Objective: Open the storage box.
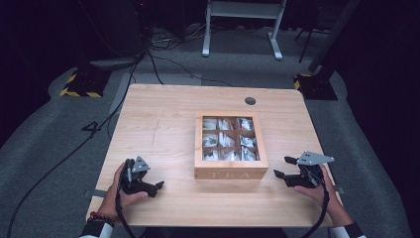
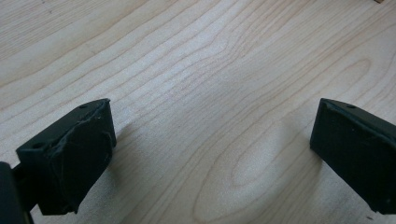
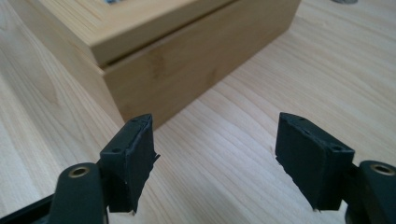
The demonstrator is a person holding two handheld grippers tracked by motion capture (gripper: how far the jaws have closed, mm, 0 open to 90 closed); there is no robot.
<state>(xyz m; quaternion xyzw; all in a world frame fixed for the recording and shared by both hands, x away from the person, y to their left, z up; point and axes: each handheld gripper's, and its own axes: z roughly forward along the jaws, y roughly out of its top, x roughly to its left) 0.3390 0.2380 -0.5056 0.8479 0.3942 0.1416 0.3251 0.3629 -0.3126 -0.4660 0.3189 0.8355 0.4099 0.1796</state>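
Both grippers, left [image 1: 157, 186] and right [image 1: 283, 167], sit with jaws spread and nothing between them on a wooden table [image 1: 158, 124], flanking a closed tea box [image 1: 231, 173] whose lid window shows sachets

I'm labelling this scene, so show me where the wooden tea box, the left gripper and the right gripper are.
wooden tea box [image 1: 231, 173], high view, on its front wall.
left gripper [image 1: 157, 187], high view, between its jaw tips.
right gripper [image 1: 284, 167], high view, between its open jaw tips.
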